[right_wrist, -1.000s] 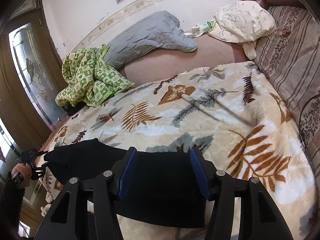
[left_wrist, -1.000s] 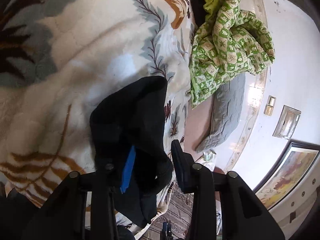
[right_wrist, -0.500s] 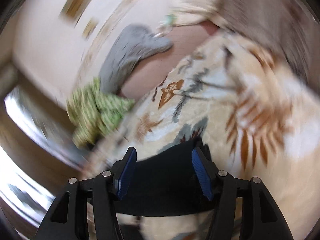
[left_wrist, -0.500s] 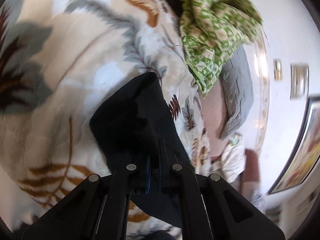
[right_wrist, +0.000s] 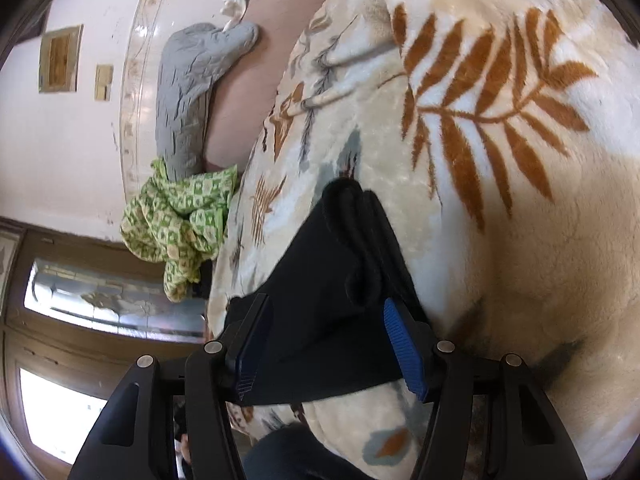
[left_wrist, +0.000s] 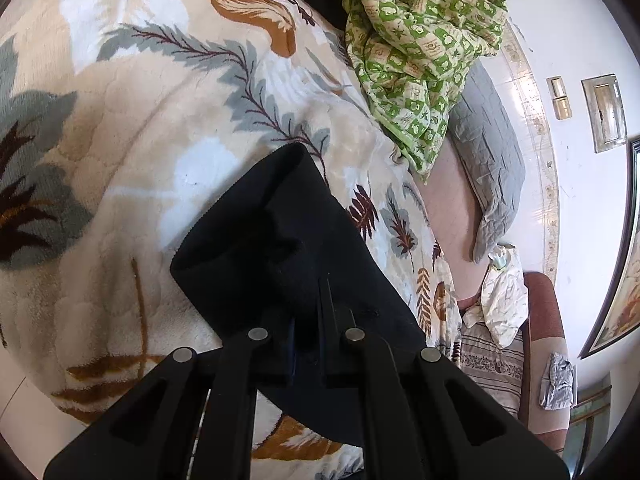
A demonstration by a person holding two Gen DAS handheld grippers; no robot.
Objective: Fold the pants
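A: Report the location of the black pants (left_wrist: 280, 240).

B: They lie on the leaf-print blanket (left_wrist: 120, 120), in the lower centre of both views. The green patterned cloth (left_wrist: 420, 52) lies at one o'clock from them in the left view.

A: State of the left gripper (left_wrist: 306, 340)?

B: Jaws clamped narrow on a pants edge.

A: And the right gripper (right_wrist: 332, 352)?

B: Jaws stand wide. Pants fabric lies between the blue pads (right_wrist: 404, 352); the pads do not press it.

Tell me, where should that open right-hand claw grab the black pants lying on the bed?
Probably the bunched edge of the black pants lying between the right gripper's open fingers, coming in low along the blanket. The folds there stand up thick enough to pinch. The left gripper is already shut on another part.
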